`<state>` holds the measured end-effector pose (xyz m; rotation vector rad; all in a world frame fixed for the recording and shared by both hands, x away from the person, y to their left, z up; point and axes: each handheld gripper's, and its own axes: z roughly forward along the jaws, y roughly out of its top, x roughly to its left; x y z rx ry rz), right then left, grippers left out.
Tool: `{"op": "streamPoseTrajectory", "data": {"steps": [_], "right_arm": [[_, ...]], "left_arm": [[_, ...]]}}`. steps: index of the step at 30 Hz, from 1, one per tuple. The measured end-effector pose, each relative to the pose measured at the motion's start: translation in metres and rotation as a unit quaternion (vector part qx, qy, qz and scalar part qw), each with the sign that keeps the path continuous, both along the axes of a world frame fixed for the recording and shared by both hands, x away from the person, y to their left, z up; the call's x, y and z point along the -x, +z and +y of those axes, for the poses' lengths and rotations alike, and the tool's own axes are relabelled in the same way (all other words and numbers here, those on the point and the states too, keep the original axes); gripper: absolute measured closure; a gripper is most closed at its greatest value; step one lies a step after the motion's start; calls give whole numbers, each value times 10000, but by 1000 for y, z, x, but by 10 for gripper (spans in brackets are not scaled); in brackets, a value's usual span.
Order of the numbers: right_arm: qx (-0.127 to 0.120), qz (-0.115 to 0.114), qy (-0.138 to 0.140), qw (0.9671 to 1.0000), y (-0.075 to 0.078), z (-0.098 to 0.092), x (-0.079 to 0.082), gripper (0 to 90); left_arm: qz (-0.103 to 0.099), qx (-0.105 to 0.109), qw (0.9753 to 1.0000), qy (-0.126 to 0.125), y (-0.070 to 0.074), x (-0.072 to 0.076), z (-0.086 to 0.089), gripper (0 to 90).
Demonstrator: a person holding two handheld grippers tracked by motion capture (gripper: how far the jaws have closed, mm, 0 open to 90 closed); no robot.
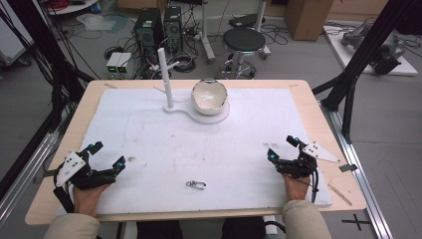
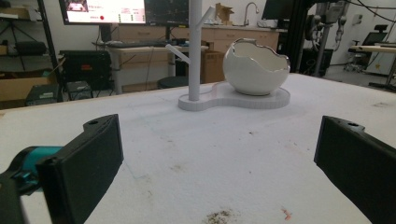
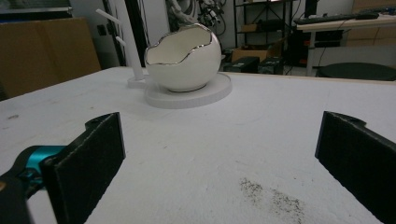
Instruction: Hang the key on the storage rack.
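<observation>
So far nothing looks begun, as I judge it. The small metal clasp [image 1: 196, 184] lies alone on the white tabletop [image 1: 149, 129] at about six o'clock, near the front edge, between the two hands and well apart from both. The egg-shaped bowl [image 1: 209, 97] sits on its white stand [image 1: 219, 115] at twelve o'clock, with the upright peg post [image 1: 165, 77] just beside it. The left hand-held gripper [image 1: 106, 155] rests at eight o'clock, jaws spread wide with nothing between them. The right hand-held gripper [image 1: 282, 148] sits at four o'clock, likewise wide apart and empty. Picking up the clasp and carrying it to the stand all seems left to do.
</observation>
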<state>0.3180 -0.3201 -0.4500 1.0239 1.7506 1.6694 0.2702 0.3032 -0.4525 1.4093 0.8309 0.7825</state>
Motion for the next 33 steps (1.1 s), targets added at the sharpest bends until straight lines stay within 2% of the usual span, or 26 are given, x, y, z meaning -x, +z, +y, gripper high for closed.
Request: {"op": "streamPoseTrajectory", "data": {"steps": [16, 17, 18, 20, 22, 25, 27, 28, 29, 31, 32, 33], "right_arm": [[6, 19, -37, 10000, 0, 0, 0, 5], [24, 22, -34, 10000, 0, 0, 1, 5], [24, -9, -33, 10000, 0, 0, 0, 5], [11, 11, -38, 10000, 0, 0, 0, 5], [16, -9, -36, 10000, 0, 0, 0, 5], [-9, 22, -51, 10000, 0, 0, 0, 5], [-2, 23, -54, 10000, 0, 0, 0, 5], [-2, 12, -59, 10000, 0, 0, 0, 5], [-2, 21, -55, 10000, 0, 0, 0, 5], [4, -7, -63, 10000, 0, 0, 0, 5], [-13, 29, -55, 10000, 0, 0, 0, 5], [-9, 25, -55, 10000, 0, 0, 0, 5]], "left_arm": [[20, 30, 10000, -8, 0, 0, 1, 17], [96, 128, 9999, -29, 1, -2, 3, 17], [96, 128, 9999, -29, 1, -2, 3, 17], [269, 287, 9991, -181, 3, -4, 9, 17], [274, 242, 9991, -203, 7, -3, 11, 17], [246, 105, 9987, -443, 29, -3, 16, 17], [235, 43, 9984, -507, 35, -4, 17, 17], [230, -24, 9977, -630, 45, -5, 16, 17], [218, -195, 9960, -844, 61, -7, 13, 17], [193, -413, 9940, -991, 74, -8, 7, 17], [208, -549, 9917, -1140, 81, -10, 3, 17], [251, -715, 9882, -1331, 90, -12, -3, 17]]}}
